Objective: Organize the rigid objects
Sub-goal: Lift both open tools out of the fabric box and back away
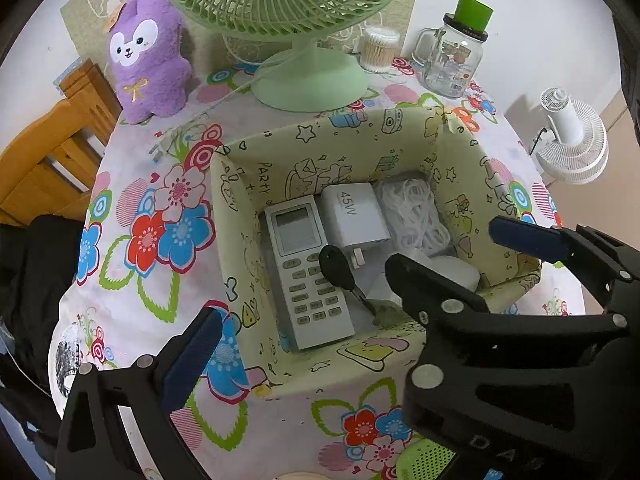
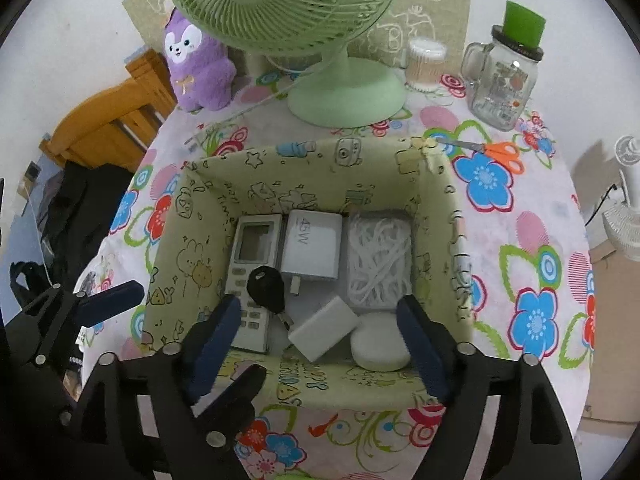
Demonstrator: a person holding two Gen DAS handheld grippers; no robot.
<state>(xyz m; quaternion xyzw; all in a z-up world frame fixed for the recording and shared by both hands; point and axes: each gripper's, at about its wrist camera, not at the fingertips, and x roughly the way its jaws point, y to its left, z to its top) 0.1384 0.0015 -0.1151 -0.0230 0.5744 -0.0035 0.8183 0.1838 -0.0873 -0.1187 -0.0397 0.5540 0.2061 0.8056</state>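
Fabric box [image 2: 444, 216] with remote [image 2: 250, 280], key [image 2: 266, 286], charger [image 2: 312, 250]; fan [image 2: 344, 92] behind; both hand-held grippers [image 2: 320, 336] open, empty.

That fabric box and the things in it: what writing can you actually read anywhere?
"45W": white square charger.
"PARTY": inner wall of the yellow-green fabric box.
"HAPPY": box's near wall, upside down.
Grey remote's buttons and glass mug jar's print: too small to read.

Black key [image 2: 266, 289] — atop remote [image 2: 253, 270], inside box [image 2: 460, 240].
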